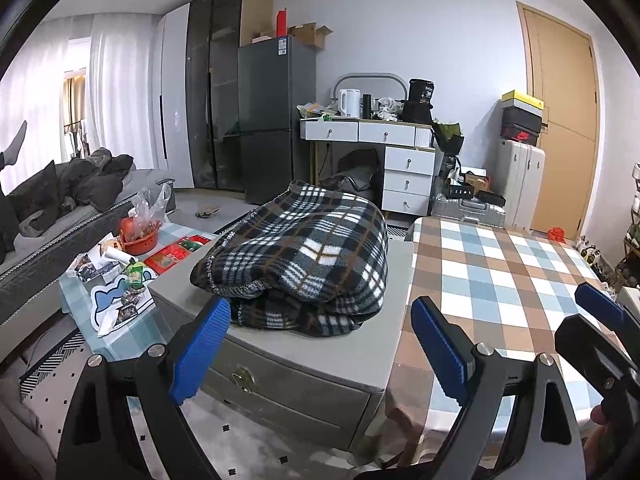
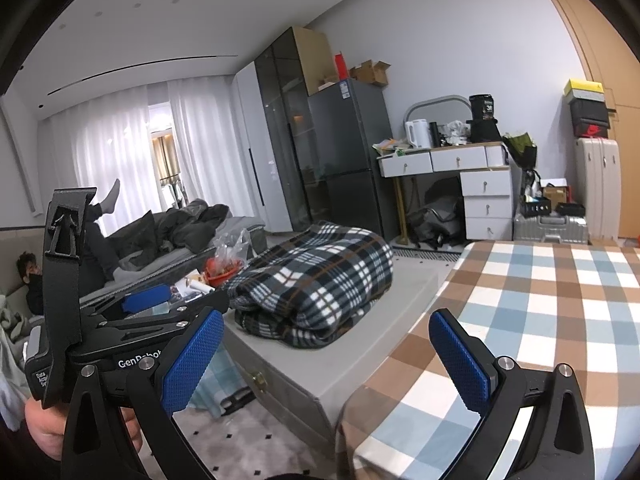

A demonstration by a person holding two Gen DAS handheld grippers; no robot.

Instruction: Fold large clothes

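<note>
A dark plaid fleece garment [image 1: 304, 256] lies bunched and loosely folded on a grey storage bench [image 1: 280, 364]; it also shows in the right wrist view [image 2: 320, 280]. My left gripper [image 1: 320, 344] hovers just in front of the garment, open, with nothing between its blue pads [image 1: 204, 356]. My right gripper [image 2: 326, 356] is open and empty too, over the edge where the bench meets the checked tablecloth [image 2: 540, 320]. Each gripper appears in the other's view: the right one [image 1: 592, 316] at the far right, the left one [image 2: 176, 304] at the left, held by a hand [image 2: 44, 432].
A table with a brown, blue and white checked cloth [image 1: 500, 272] adjoins the bench on the right. A low table with a red basket [image 1: 140, 238] and papers stands to the left. A person lies on the sofa [image 2: 32, 276]. A fridge, a white desk and suitcases line the back wall.
</note>
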